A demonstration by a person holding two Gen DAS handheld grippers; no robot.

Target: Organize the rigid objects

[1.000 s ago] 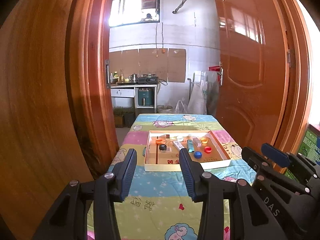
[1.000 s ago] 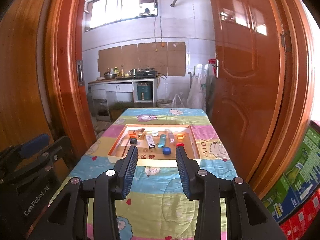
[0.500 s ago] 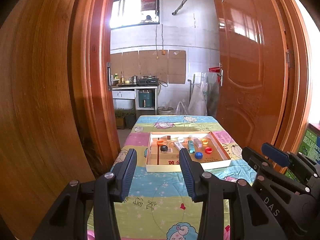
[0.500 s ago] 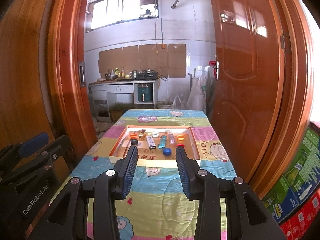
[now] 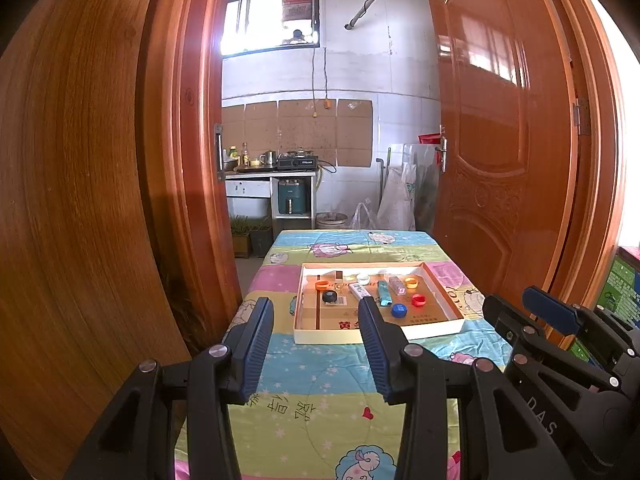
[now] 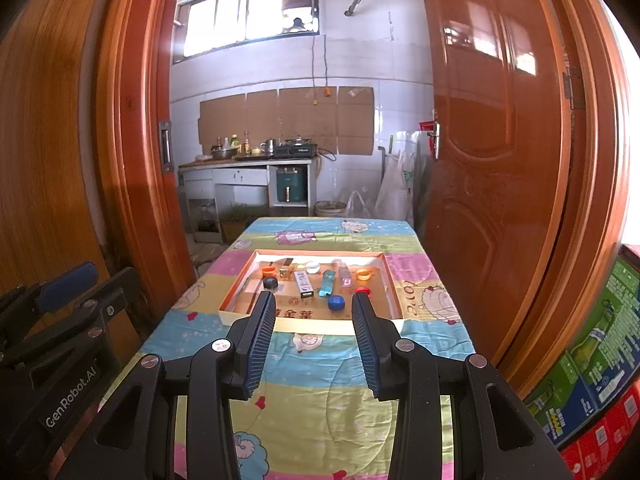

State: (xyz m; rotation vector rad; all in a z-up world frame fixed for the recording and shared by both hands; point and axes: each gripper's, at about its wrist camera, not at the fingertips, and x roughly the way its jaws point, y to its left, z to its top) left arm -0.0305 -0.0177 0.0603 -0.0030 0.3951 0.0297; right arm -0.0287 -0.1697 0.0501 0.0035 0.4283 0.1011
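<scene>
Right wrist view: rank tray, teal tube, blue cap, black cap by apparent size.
1. tray, by far the largest
2. teal tube, long and narrow
3. blue cap and black cap: look about alike; the blue one lies slightly nearer the camera, so no ranking between them.

Wooden door [image 5: 500,160] stands open; teal appliance [image 6: 291,188] (under the counter [image 6: 244,164]) beyond the table.

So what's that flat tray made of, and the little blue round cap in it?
The shallow tan tray looks like matte cardboard: printed box lettering, pale cut rim. The small blue round cap seems moulded plastic, solid bright colour; too small to be sure.
</scene>
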